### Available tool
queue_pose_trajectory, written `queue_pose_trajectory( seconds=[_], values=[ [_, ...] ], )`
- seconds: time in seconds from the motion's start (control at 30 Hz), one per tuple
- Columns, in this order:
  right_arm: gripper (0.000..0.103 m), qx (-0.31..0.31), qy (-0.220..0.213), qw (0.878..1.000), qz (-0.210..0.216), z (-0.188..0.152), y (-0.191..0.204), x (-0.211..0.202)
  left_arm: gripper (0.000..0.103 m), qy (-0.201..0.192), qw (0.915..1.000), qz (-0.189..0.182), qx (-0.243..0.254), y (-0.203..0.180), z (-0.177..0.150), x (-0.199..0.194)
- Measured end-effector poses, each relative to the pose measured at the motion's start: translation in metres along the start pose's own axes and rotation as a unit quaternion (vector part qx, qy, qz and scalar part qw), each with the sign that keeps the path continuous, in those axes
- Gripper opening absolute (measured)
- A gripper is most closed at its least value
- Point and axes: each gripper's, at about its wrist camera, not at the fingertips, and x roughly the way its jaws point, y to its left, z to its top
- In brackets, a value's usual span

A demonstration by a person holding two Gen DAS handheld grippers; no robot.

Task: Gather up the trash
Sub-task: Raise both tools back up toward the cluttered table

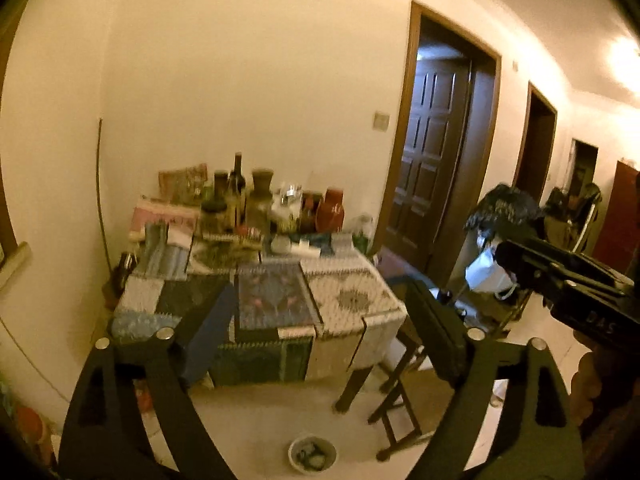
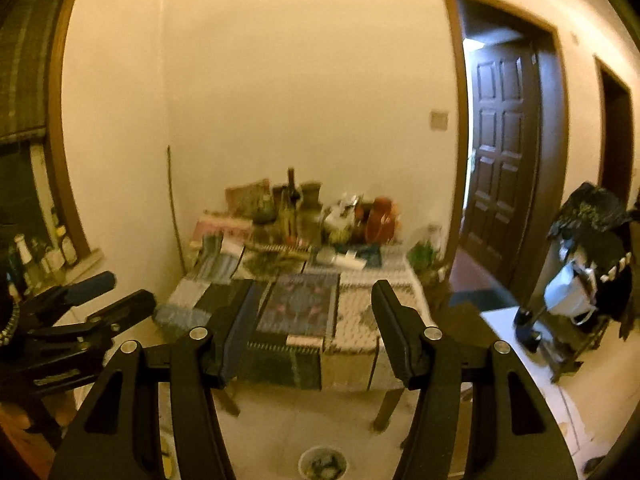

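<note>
We hold both tools spread and empty: the left tool [image 1: 316,320] and the right tool [image 2: 310,322] grip nothing, so collecting looks barely begun. Nearest, a small round bowl of scraps [image 2: 322,463] sits on the pale floor. Beyond stands the patchwork-covered desk [image 2: 360,312], its far end crowded with blurred bottles and jars [image 2: 296,208]; which are trash we cannot tell.

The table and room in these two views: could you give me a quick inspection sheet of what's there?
Surface: table under a patchwork cloth.
Job's things: small bowl on the floor holding scraps; blurred.
Clutter: bottles and jars crowd the table's far end.
Grippers: left gripper open; right gripper open; both hold nothing.
Cables: thin line on the wall; unclear.
Surroundings: open wooden door; rack with a white bag.
</note>
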Motion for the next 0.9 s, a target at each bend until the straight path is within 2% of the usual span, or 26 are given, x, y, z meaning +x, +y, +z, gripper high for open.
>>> queue_pose_trajectory(
  seconds=[0.07, 0.2, 0.27, 0.3, 0.4, 0.6, 0.9],
  values=[
    [0.062, 0.007, -0.004, 1.000, -0.002, 0.001, 0.000, 0.001, 0.093, -0.015, 0.9998, 0.010, 0.004, 0.003, 0.003, -0.006],
    [0.071, 0.019, -0.008, 1.000, -0.015, 0.006, -0.005, 0.001, 0.094, -0.024, 0.9996, 0.011, -0.003, 0.014, 0.010, -0.006],
    [0.086, 0.024, -0.011, 0.999, -0.026, 0.007, -0.009, 0.004, 0.094, -0.025, 0.9996, 0.013, -0.010, 0.018, 0.011, -0.005],
    [0.088, 0.027, -0.014, 0.999, -0.030, 0.008, -0.010, 0.005, 0.094, -0.027, 0.9994, 0.022, -0.009, 0.020, 0.012, -0.002],
    [0.090, 0.033, -0.015, 0.999, -0.036, 0.010, -0.017, 0.014, 0.094, -0.030, 0.9988, 0.038, -0.003, 0.021, 0.012, 0.007],
    [0.092, 0.033, -0.006, 0.999, -0.031, 0.014, -0.033, 0.042, 0.094, -0.020, 0.9989, 0.043, -0.008, 0.021, 0.018, 0.038],
    [0.092, 0.001, 0.002, 1.000, 0.004, 0.044, -0.065, 0.100, 0.094, -0.015, 0.9969, 0.076, -0.018, 0.009, 0.052, 0.117]
  ],
)
